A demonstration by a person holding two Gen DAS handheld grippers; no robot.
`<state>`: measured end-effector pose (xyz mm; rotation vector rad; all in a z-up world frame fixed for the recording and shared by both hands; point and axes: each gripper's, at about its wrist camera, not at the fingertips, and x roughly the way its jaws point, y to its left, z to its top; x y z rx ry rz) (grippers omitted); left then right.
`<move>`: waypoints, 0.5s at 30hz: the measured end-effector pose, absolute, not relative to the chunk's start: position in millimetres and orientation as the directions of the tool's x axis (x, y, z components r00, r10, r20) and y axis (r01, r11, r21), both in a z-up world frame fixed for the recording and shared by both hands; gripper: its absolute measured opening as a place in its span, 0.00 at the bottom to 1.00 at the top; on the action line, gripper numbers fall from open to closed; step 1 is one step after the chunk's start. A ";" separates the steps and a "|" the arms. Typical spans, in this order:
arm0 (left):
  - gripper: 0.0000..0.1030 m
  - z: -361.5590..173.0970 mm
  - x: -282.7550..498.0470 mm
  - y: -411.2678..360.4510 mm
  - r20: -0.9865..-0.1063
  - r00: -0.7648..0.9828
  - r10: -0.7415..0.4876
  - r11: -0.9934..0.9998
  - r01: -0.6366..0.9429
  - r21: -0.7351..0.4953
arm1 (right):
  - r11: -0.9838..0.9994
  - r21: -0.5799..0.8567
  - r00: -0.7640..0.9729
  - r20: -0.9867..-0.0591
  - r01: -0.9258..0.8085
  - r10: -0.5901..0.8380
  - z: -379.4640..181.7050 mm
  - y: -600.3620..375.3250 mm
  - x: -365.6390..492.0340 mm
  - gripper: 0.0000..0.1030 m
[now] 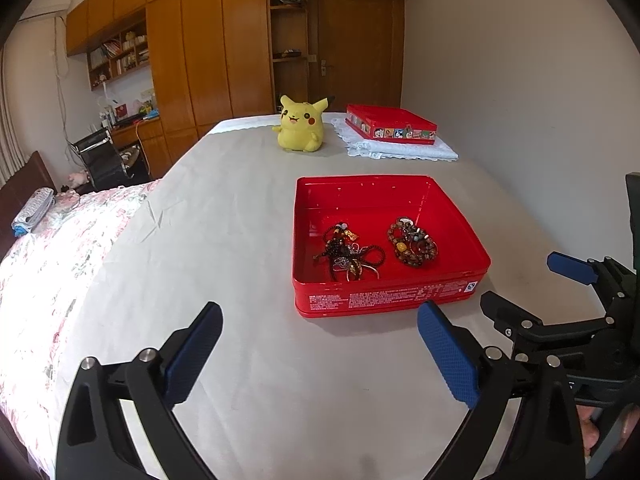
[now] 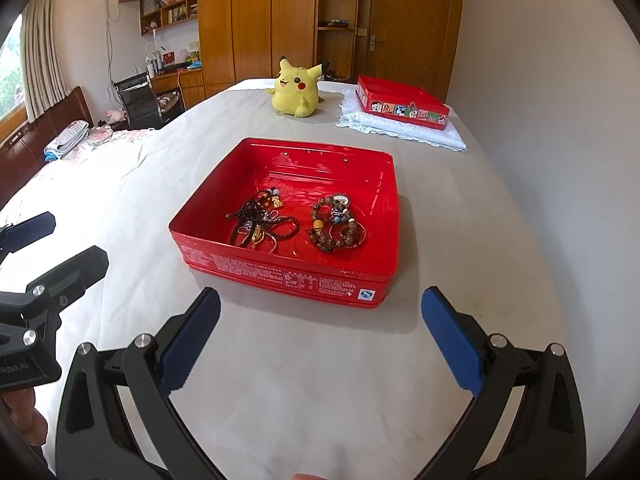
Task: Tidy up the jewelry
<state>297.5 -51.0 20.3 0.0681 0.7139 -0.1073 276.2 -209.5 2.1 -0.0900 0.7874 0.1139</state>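
Jewelry (image 2: 298, 222) lies gathered in the tin (image 2: 248, 276) ahead of both claws, left (image 1: 320, 354) and right (image 2: 320, 340), which we hold wide and empty.

White print on tin (image 2: 288, 276) illegible

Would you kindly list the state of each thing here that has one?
Red tin: open, lid off, jewelry inside.
Lid: off, resting on a white cloth.
Door: closed.
Left gripper: open, empty.
Right gripper: open, empty.
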 end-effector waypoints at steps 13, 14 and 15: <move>0.95 18.0 300.0 -47.2 -0.663 0.745 -0.072 0.993 0.113 0.019 | 0.990 -0.038 0.700 -0.711 -0.137 0.069 3.0 -208.0 278.1 0.97; 0.95 17.3 300.5 -47.2 -0.664 0.744 -0.071 0.994 0.112 0.019 | 0.990 -0.039 0.701 -0.710 -0.136 0.068 2.9 -208.1 278.5 0.97; 0.95 16.5 300.9 -47.0 -0.665 0.744 -0.068 0.994 0.109 0.020 | 0.990 -0.038 0.702 -0.709 -0.134 0.068 3.4 -208.3 278.0 0.97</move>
